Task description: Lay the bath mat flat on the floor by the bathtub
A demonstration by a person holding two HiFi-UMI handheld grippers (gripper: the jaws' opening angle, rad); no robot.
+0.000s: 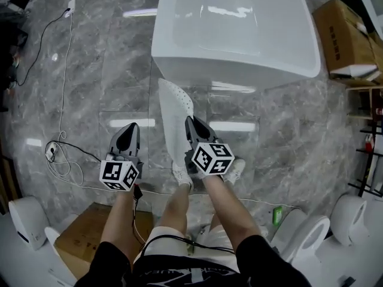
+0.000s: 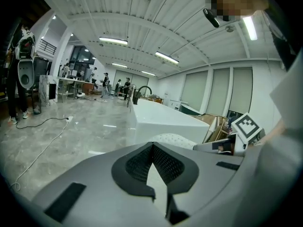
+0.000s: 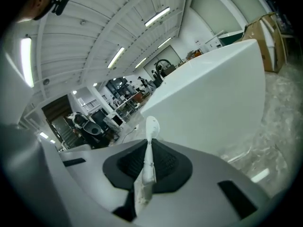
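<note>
The white bath mat (image 1: 174,113) hangs on edge above the grey marble floor, just in front of the white bathtub (image 1: 239,52). My right gripper (image 1: 192,124) is shut on the mat's near edge. In the right gripper view the thin mat (image 3: 148,161) stands upright between the dark pads, with the bathtub (image 3: 213,93) close behind. My left gripper (image 1: 129,130) hovers to the left of the mat, apart from it, shut and empty. The left gripper view shows its tips (image 2: 152,145) meeting, with the mat (image 2: 174,138) and bathtub (image 2: 156,119) beyond.
A cable and power strip (image 1: 51,151) lie on the floor at the left. Cardboard boxes sit at the back right (image 1: 338,34) and near left (image 1: 96,232). White toilets (image 1: 27,220) (image 1: 311,232) stand on both near sides. My feet (image 1: 182,175) are below the mat.
</note>
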